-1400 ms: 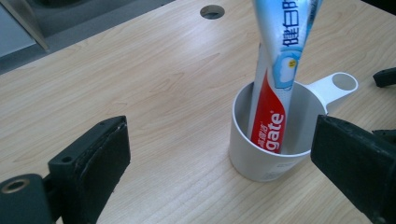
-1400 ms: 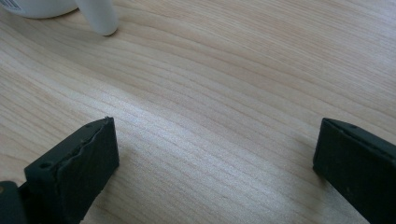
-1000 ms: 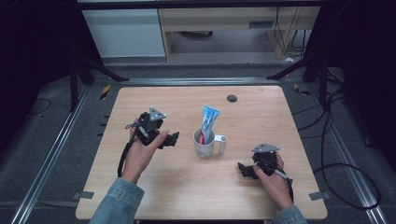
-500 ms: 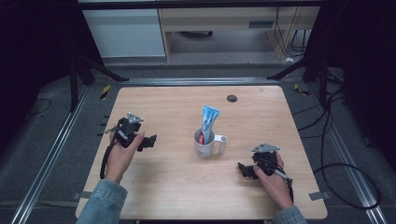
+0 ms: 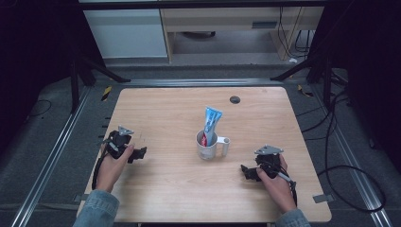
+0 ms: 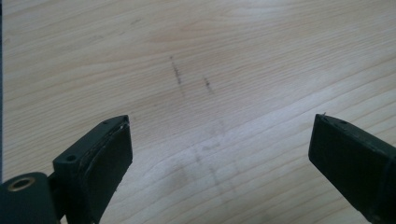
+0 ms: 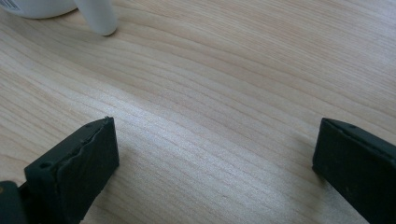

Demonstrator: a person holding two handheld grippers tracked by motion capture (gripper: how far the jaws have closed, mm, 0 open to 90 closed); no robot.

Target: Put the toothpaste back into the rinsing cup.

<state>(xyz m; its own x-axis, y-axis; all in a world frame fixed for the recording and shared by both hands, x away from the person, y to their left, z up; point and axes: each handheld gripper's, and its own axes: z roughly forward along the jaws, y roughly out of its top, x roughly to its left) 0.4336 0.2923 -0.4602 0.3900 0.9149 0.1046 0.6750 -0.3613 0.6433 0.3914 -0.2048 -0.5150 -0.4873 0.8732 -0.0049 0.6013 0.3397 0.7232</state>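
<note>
Toothpaste tube [image 5: 211, 124] stands tilted in a white mug [image 5: 208, 147] at the middle of the wooden table [image 5: 179, 109], between the left gripper [image 5: 137, 154] at the near left and the right gripper [image 5: 248, 172] at the near right, both with jaws spread over bare wood.

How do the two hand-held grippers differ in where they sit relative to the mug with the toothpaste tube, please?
The left hand-held gripper lies far to the left of the white mug, while the right hand-held gripper sits nearer, on the handle side. The mug's base and handle show at the top of the right gripper view; the left gripper view looks on bare table. Both are open, low over the wood, holding nothing. The toothpaste tube stands in the mug.
</note>
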